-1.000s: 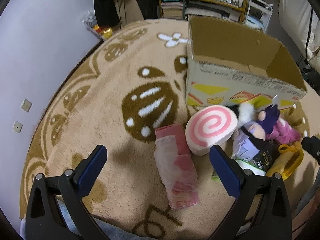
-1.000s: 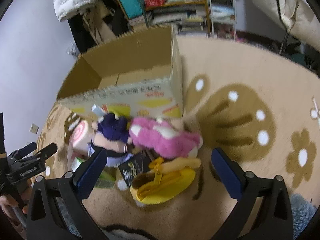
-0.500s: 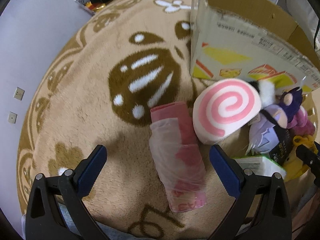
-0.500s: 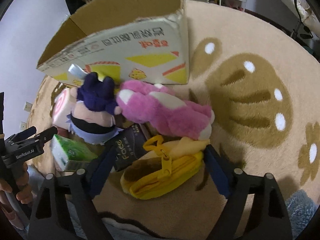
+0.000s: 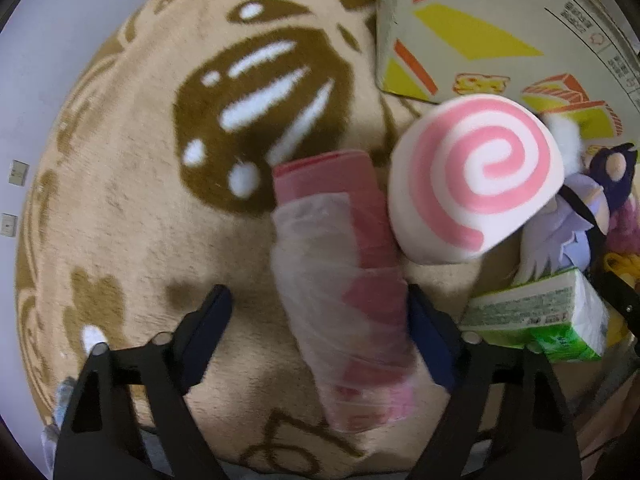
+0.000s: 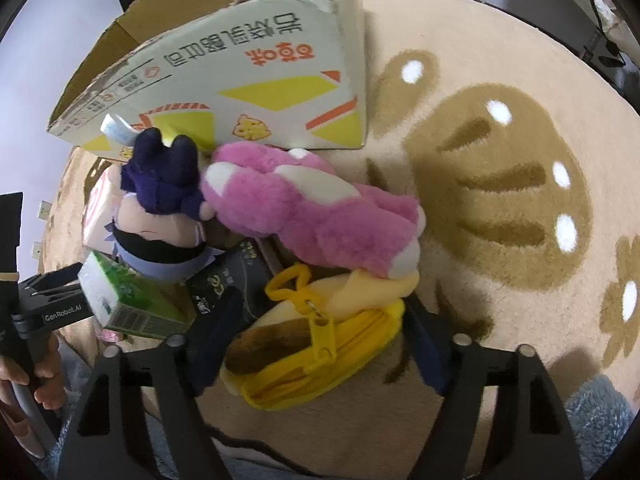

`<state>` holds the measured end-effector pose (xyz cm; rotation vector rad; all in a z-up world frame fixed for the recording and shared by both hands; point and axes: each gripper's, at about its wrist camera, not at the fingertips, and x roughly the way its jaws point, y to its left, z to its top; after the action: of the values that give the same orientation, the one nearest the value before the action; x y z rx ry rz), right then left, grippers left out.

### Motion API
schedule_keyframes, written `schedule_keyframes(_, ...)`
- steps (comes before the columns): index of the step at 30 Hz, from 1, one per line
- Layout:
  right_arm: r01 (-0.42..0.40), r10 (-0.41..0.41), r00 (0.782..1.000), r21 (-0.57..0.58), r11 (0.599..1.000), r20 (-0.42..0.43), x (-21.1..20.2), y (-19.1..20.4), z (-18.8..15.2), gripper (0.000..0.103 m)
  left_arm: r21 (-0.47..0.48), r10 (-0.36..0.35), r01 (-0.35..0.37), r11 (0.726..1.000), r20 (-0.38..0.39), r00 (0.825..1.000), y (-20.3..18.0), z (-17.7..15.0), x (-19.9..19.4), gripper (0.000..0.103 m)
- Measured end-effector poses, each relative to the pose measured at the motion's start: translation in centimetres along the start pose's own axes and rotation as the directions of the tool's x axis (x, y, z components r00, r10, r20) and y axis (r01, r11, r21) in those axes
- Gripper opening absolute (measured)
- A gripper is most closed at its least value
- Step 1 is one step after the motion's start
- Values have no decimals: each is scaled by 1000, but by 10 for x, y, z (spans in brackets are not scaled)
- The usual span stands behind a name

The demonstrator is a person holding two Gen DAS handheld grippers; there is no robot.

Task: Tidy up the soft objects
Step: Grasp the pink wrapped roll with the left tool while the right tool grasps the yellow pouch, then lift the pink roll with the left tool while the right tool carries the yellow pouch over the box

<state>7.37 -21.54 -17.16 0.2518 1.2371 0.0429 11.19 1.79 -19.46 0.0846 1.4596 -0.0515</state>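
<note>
In the left wrist view, my left gripper [image 5: 320,328] is open and straddles a pink roll wrapped in clear plastic [image 5: 344,280] that lies on the rug; its right finger touches the roll. A pink-and-white swirl cushion [image 5: 476,176] lies just right of it. In the right wrist view, my right gripper [image 6: 316,332] is open around a yellow zip pouch [image 6: 320,356]. A pink plush [image 6: 312,208] and a purple-haired doll [image 6: 164,200] lie beyond it, in front of the cardboard box [image 6: 240,76].
A green tissue pack [image 5: 548,320] lies right of the left gripper, and also shows in the right wrist view [image 6: 128,300]. A dark packet [image 6: 236,280] sits under the doll. The beige patterned rug [image 6: 500,160] stretches right.
Both grippers have moved down and forward. The left one now straddles the pink roll. The right one has narrowed and now brackets the yellow pouch.
</note>
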Motion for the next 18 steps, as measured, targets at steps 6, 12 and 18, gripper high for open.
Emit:
schedule_keyframes(6, 1, -1, 1000, -5, 1000, 7, -3, -3, -4, 74, 24, -26, 25, 999, 33, 999, -5, -3, -4, 45)
schedule_keyframes(12, -16, 15, 1000, 26, 1000, 23, -11, -14, -2, 65, 14, -20, 19, 1000, 91, 996, -8, -5, -15, 44)
schedule_keyframes(18, -35, 37, 996, -17, 999, 80, -26, -5, -1, 58, -1, -9, 10, 1000, 153, 988, -9, -20, -40, 44)
